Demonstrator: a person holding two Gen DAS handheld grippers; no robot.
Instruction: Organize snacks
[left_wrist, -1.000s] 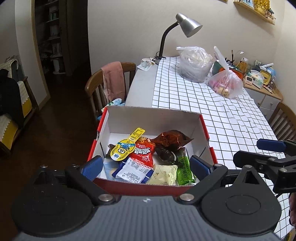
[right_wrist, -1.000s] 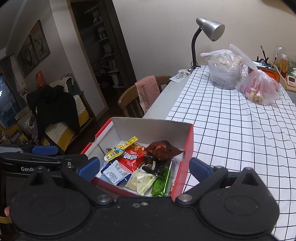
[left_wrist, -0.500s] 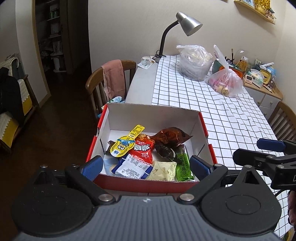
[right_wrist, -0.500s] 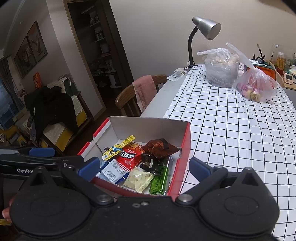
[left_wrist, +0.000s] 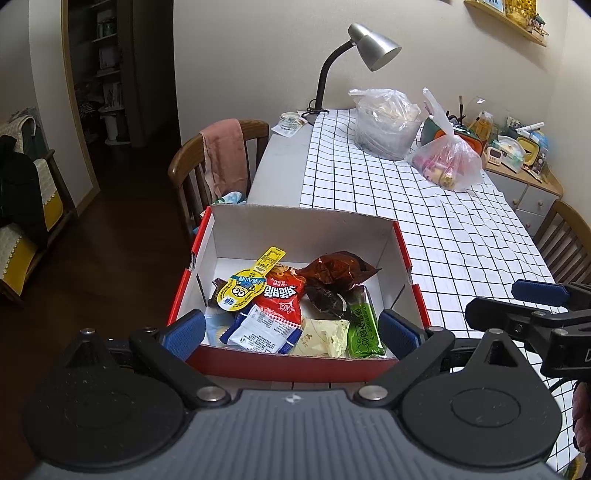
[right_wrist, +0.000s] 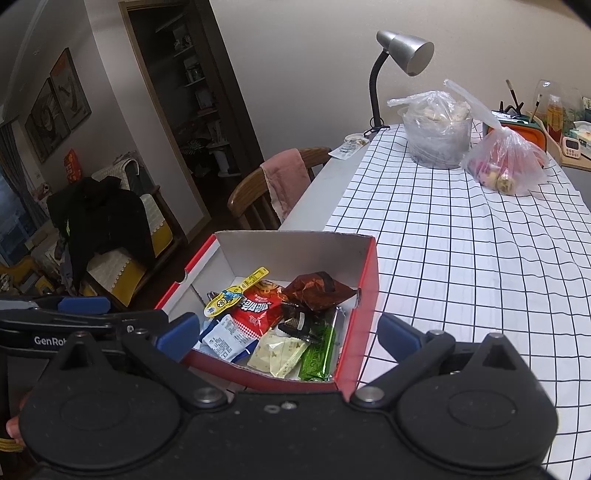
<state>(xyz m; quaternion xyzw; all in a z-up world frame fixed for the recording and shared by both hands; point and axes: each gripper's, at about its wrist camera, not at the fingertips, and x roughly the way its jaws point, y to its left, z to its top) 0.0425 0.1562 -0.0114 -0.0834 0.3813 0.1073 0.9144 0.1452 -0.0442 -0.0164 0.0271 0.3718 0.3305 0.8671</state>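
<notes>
i see the red cardboard box with white inside walls (left_wrist: 295, 236) sitting at the near left corner of the table with the black-grid white cloth (left_wrist: 443, 229), open side up so the snacks pile in one place. inside, the red noodle-snack packet (left_wrist: 281, 295) lies in the middle, the yellow minion-print sachet (left_wrist: 245, 286) leaning over its left edge, the crumpled brown foil bag (left_wrist: 338, 267) behind it, and the green foil bar (left_wrist: 364, 325), pale cream packet (left_wrist: 323, 332) and blue-and-white packet (left_wrist: 258, 332) along the near wall.

my left gripper (left_wrist: 291, 334) hangs just short of that near wall, jaws wide apart and holding nothing, the box framed between them. my right gripper (right_wrist: 288, 334) hovers beside the box's right near corner, jaws likewise spread and empty, its left finger close to the left gripper's body. both are level, pointed forward along the table.
</notes>
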